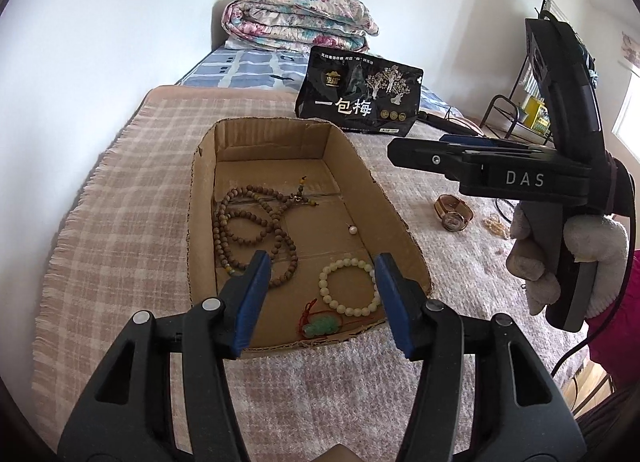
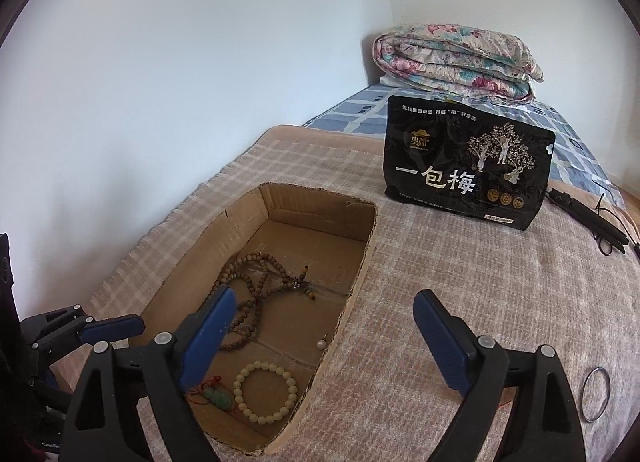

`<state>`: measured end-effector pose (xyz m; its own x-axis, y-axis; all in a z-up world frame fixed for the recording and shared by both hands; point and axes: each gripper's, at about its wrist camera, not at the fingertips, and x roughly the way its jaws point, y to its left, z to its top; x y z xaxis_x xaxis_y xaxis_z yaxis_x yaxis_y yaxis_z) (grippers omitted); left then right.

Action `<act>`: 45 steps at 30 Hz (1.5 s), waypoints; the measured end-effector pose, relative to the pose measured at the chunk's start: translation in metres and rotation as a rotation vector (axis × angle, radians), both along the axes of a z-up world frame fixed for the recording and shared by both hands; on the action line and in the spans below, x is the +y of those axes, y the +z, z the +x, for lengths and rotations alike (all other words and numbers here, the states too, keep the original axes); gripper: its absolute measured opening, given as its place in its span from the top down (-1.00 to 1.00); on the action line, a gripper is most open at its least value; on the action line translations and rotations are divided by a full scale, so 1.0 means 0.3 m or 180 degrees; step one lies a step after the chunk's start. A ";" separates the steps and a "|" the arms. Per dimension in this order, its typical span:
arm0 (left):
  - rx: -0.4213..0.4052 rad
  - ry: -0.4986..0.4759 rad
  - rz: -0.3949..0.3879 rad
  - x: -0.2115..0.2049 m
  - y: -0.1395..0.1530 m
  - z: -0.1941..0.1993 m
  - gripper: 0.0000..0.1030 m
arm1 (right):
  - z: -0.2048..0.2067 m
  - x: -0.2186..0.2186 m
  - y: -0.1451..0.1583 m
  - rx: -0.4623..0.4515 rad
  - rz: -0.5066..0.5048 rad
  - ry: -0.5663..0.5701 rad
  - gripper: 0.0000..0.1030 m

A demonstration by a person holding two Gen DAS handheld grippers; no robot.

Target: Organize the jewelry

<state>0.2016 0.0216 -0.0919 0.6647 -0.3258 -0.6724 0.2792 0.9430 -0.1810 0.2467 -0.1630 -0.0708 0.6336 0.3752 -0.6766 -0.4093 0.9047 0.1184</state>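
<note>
Sorting the jewelry, we are finding most of it already lying in the cardboard box (image 1: 404, 250): the long brown bead strand (image 1: 250, 230) coiled toward the left wall, the white bead bracelet (image 1: 350, 287) near the front right corner, the green pendant on its red cord (image 1: 318, 326) just beside it at the front wall, and a single pearl (image 1: 353, 230) loose by the right wall.

What is lying outside the box is what we judge the coming move to be turning on. In the left wrist view a wristwatch (image 1: 454, 214) is resting on the plaid blanket (image 1: 120, 202), to the right of the box and well apart from it, with a small pale chain (image 1: 494, 224) just beyond it. In the right wrist view a thin metal ring (image 2: 596, 394) is lying flat on the blanket off to the right of our right gripper (image 2: 324, 334), outside its jaws.

Our right gripper is hovering over the box's right wall with its jaws spread wide and nothing between them. Our left gripper (image 1: 322, 282) is hanging over the front of the box, jaws partly apart and likewise empty, the white bracelet showing between them but untouched below.

We are judging the right hand (image 1: 568, 262) nearer to every piece outside the box, since they all lie on its side.
</note>
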 end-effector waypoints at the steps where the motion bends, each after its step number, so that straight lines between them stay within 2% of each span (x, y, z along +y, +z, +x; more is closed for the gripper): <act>1: -0.0010 -0.0002 0.0000 -0.002 0.005 -0.005 -0.08 | -0.006 -0.006 0.006 -0.0016 -0.0003 -0.0014 -0.87; 6: -0.0049 -0.0008 0.0004 -0.019 0.030 -0.028 -0.08 | -0.036 -0.046 0.039 -0.0080 -0.0027 -0.0117 -1.00; 13: -0.0120 -0.0080 0.0000 -0.066 0.068 -0.059 -0.08 | -0.088 -0.148 0.084 -0.0152 -0.0014 -0.0273 -1.00; 28: -0.0181 -0.0357 -0.0063 -0.250 0.119 -0.083 -0.08 | -0.213 -0.513 0.148 -0.0227 0.0064 -0.0779 -1.00; 45: -0.0069 -0.0646 -0.0028 -0.497 0.083 -0.041 -0.08 | -0.317 -0.925 0.107 -0.0190 0.0082 -0.1350 -0.99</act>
